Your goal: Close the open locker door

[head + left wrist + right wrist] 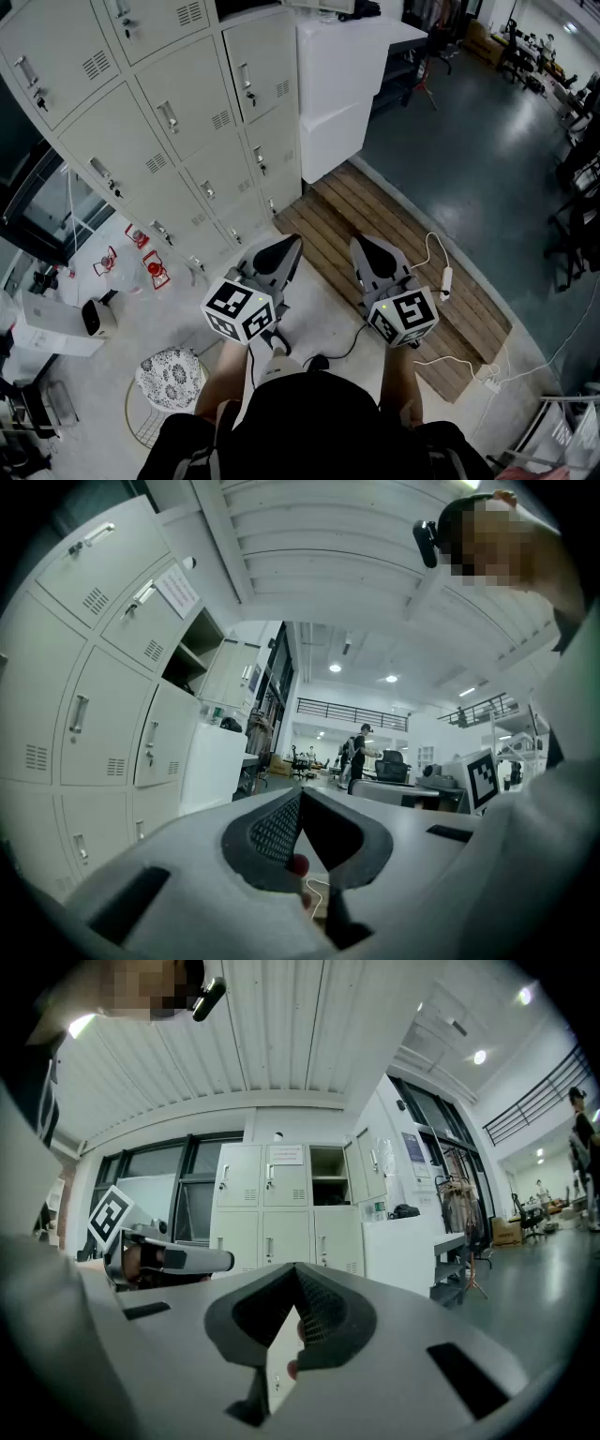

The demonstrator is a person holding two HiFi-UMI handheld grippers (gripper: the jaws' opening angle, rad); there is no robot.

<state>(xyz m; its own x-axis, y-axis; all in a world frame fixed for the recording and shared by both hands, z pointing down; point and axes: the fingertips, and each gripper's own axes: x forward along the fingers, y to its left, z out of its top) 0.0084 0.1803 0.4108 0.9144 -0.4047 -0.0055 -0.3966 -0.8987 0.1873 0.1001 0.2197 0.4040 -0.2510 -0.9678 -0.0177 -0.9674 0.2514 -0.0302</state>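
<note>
Nothing done yet: the locker door (356, 1170) hung open, seemingly well ahead, while left claw (300, 797) and right claw (296, 1271) were both pinched together, empty.

The lockers (141, 150) look like painted sheet metal, cream and smooth, with shiny metal handles (169, 116). At the lockers' foot, the platform (384, 211) is bare slatted wood. Beyond it, the dark floor (469, 141) is smooth and glossy. My left gripper (294, 241) and right gripper (357, 243) are matt grey plastic with finely ribbed pads (277, 832).
</note>
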